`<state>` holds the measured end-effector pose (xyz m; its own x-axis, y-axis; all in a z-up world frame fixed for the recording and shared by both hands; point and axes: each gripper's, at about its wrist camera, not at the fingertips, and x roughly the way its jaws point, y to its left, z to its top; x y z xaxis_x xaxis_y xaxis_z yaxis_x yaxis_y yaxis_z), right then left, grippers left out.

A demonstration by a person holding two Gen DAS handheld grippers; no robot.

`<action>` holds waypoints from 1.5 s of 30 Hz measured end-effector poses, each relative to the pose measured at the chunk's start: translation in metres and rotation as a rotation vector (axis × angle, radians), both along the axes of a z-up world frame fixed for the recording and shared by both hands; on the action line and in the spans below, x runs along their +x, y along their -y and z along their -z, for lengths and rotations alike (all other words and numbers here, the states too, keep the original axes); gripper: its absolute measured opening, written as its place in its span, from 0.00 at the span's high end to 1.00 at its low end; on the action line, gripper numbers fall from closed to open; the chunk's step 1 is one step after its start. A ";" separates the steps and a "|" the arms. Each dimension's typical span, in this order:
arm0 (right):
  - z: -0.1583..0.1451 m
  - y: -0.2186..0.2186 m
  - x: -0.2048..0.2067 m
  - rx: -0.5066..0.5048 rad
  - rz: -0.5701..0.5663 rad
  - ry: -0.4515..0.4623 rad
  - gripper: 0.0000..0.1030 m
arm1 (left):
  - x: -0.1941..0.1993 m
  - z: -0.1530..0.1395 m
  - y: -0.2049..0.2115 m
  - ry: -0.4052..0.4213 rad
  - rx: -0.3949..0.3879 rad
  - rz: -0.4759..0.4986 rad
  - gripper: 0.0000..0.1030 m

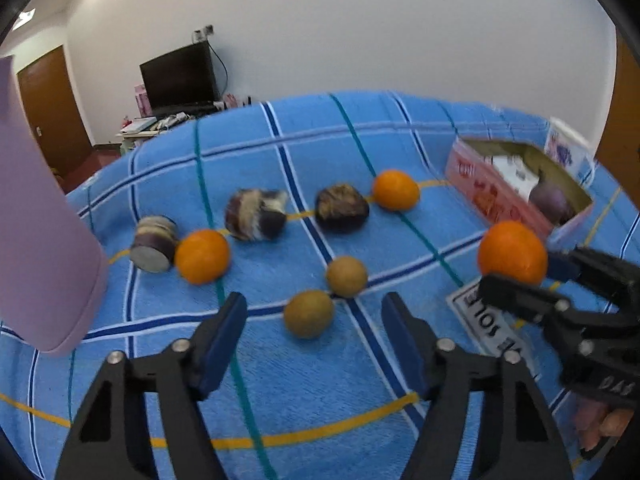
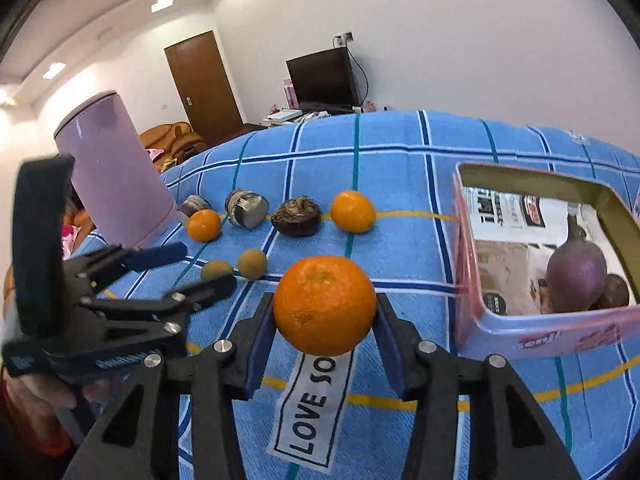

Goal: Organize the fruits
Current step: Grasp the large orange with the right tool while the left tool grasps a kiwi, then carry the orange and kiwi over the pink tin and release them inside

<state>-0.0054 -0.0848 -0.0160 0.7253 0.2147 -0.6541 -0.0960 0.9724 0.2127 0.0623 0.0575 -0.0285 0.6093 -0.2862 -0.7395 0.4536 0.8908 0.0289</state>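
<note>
**Right tongs grasping orange, left tongs released over small brown fruit**

My right tongs (image 2: pixel 325 322) are clenched on an orange (image 2: pixel 325 305), pads on its two sides at the widest part, fruit lifted clear of the blue checked cloth (image 2: pixel 400 200). It sits just left of the pink tin (image 2: pixel 520 340), which is my landmark. The tin already holds a purple fruit (image 2: pixel 576 276).

My left tongs (image 1: pixel 314 340) are released, nothing between the pads; a small brown fruit (image 1: pixel 309 314) lies just ahead of the gap, farther left of the tin. A second brown fruit (image 1: pixel 347 276) lies just beside it. Two more oranges and three dark striped pieces lie in a row well left of the tin.

Handling guess: the orange looks light and round, with slightly soft skin; it could roll or slip, so hold it across the middle with a modest squeeze. The brown fruits look small and firm and are likely to roll away.
</note>
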 end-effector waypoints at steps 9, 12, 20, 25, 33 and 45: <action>0.004 0.003 -0.003 0.026 -0.005 -0.020 0.52 | 0.020 0.016 -0.002 -0.074 -0.009 -0.066 0.55; 0.005 0.003 -0.002 0.023 -0.008 -0.022 0.52 | 0.024 0.015 -0.004 -0.083 -0.031 -0.071 0.60; 0.005 0.004 -0.002 0.027 0.005 -0.012 0.52 | 0.020 0.009 -0.007 -0.050 -0.071 -0.060 0.72; 0.000 0.008 -0.008 0.056 -0.001 0.030 0.52 | 0.009 -0.011 -0.030 0.074 -0.194 -0.140 0.72; -0.018 0.003 -0.022 -0.033 -0.003 0.171 0.52 | -0.012 -0.032 -0.026 0.272 -0.195 -0.205 0.72; -0.029 0.003 -0.029 -0.204 0.052 0.301 0.52 | -0.032 -0.037 -0.005 0.315 -0.294 -0.091 0.72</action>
